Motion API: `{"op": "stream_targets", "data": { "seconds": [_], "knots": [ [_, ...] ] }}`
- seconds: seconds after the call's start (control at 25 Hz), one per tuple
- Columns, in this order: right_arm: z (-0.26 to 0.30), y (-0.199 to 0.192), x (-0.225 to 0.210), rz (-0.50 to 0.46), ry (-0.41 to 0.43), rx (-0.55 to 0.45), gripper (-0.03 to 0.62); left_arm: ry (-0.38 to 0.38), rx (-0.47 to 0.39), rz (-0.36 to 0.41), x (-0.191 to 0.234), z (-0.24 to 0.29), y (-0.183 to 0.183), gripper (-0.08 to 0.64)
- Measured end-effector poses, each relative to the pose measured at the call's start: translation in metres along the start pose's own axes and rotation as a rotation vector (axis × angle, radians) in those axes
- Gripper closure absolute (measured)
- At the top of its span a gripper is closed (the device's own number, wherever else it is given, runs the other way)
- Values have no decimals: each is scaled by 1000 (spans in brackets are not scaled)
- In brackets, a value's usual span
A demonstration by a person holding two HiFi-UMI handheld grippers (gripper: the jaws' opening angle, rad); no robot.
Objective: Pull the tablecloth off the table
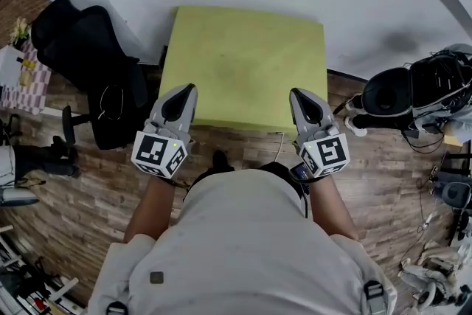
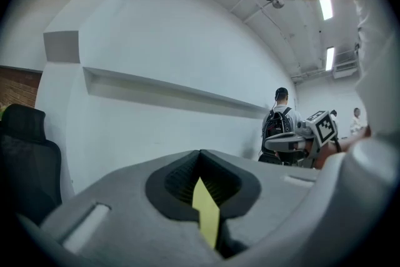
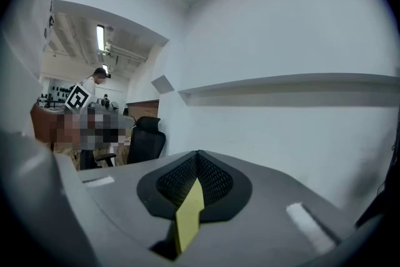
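The yellow-green cloth (image 1: 247, 63) lies spread flat in the upper centre of the head view, covering the worktop, which is hidden beneath it. Both tongs reach onto its near edge, well apart: the left tongs (image 1: 185, 91) at the lower left part of the cloth, the right tongs (image 1: 299, 94) at the lower right. In the left gripper view the jaws are closed, pinching a thin strip of cloth (image 2: 206, 217) that stands up between the dark pads. The right gripper view shows the same: jaws clamped together on a yellow fold (image 3: 187, 217). A black chair (image 1: 92, 59) stands left of the cloth on the wood floor (image 1: 383, 158), and a white wall fills the top of the frame.
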State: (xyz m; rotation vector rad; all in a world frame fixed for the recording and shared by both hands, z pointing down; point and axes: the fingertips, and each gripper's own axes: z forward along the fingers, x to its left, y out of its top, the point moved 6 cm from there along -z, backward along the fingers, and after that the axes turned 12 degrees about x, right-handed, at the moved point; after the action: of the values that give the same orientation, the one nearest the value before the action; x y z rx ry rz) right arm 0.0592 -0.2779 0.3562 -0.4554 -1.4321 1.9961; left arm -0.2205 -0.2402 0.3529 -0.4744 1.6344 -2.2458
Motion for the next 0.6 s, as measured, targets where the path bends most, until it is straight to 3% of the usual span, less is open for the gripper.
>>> {"op": "stream_targets", "data": {
  "seconds": [0.32,0.6],
  "knots": [
    [27,-17,5,45,-66,67,577,-90,45,7,24,28,-13,556],
    [65,-47,-19,91,-82,147,523,-112,156,-7,49,75,-43,555]
  ]
}}
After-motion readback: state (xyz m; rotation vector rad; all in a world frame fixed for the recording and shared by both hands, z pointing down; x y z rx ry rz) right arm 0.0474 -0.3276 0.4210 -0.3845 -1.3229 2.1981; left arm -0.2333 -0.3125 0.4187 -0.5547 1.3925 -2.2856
